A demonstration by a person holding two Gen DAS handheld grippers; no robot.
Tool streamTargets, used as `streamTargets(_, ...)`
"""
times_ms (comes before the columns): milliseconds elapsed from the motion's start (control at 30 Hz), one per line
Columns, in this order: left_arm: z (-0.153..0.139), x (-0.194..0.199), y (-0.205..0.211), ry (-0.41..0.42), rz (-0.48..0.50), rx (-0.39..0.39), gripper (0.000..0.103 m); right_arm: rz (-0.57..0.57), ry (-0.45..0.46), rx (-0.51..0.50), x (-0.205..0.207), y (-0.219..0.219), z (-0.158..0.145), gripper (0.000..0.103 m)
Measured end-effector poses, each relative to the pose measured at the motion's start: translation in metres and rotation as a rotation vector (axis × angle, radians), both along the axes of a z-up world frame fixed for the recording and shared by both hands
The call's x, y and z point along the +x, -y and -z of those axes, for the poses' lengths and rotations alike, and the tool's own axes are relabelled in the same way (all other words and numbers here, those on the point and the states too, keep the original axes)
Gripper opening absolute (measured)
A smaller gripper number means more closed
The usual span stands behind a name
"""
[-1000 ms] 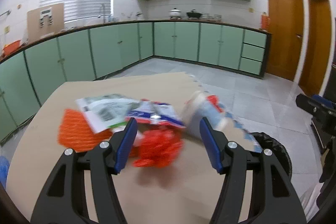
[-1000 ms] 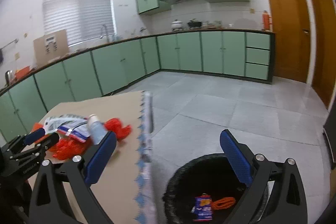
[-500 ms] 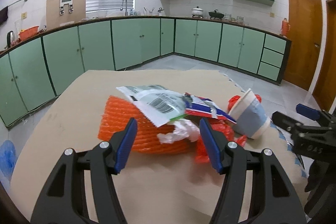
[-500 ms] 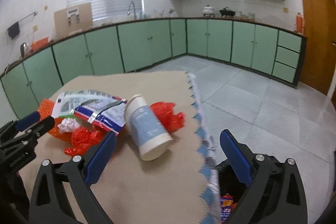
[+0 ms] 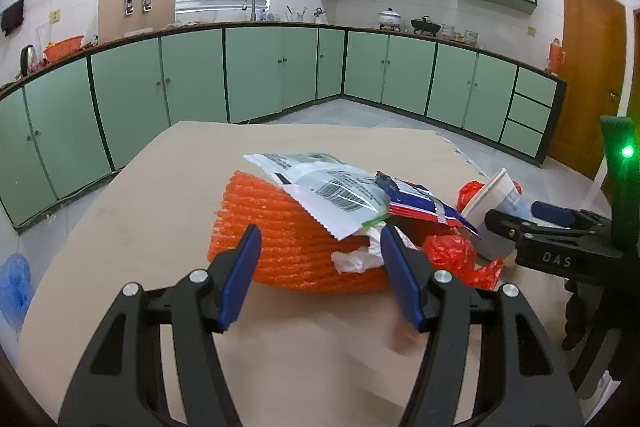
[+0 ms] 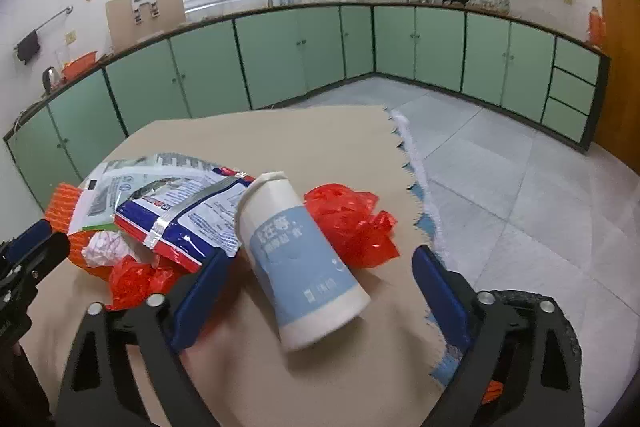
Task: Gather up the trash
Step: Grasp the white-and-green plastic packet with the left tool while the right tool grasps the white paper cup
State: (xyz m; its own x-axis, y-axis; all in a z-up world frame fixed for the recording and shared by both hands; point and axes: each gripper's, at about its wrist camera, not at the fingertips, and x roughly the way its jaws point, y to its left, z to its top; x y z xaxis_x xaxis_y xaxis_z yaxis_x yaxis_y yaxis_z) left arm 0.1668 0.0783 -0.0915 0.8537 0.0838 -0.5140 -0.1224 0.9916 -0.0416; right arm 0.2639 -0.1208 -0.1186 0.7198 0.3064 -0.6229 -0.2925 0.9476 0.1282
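Closer now, right tool (image 6: 320, 291) straddles the paper cup (image 6: 298, 259), jaws apart.

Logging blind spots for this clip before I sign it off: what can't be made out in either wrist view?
- Bin: right wrist view shows only its dark rim behind the right gripper; contents hidden.
- Orange net: its right part is covered by the white packet and the blue-red packet in both views.
- Cup: its printing is too small to read; in the left wrist view the right gripper hides most of it.
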Motion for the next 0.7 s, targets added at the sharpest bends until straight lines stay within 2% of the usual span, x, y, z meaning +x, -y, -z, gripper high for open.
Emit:
streamTargets(67,0.001,0.002,0.0,-0.003,0.0,-0.003,0.062,-0.029,-0.025,0.008,0.003,-0.003,0.004,0.071)
streamTargets(133,0.001,0.005,-0.002,-0.006,0.001,-0.007,0.062,-0.05,-0.044,0.013,0.003,-0.004,0.007,0.053)
streamTargets(267,0.003,0.013,-0.002,-0.01,0.004,-0.014,0.062,-0.067,-0.045,0.024,-0.003,0.0,0.007,0.042)
streamTargets(533,0.004,0.031,-0.003,-0.023,0.01,-0.061,0.06,-0.072,-0.032,0.053,-0.021,0.008,0.003,0.041)
streamTargets(633,0.006,0.039,-0.005,-0.035,0.014,-0.082,0.052,-0.075,-0.025,0.034,-0.023,0.008,0.002,0.041)
streamTargets(700,0.009,0.043,-0.007,-0.042,0.014,-0.085,0.04,-0.074,-0.026,0.039,-0.023,0.009,0.002,0.041)
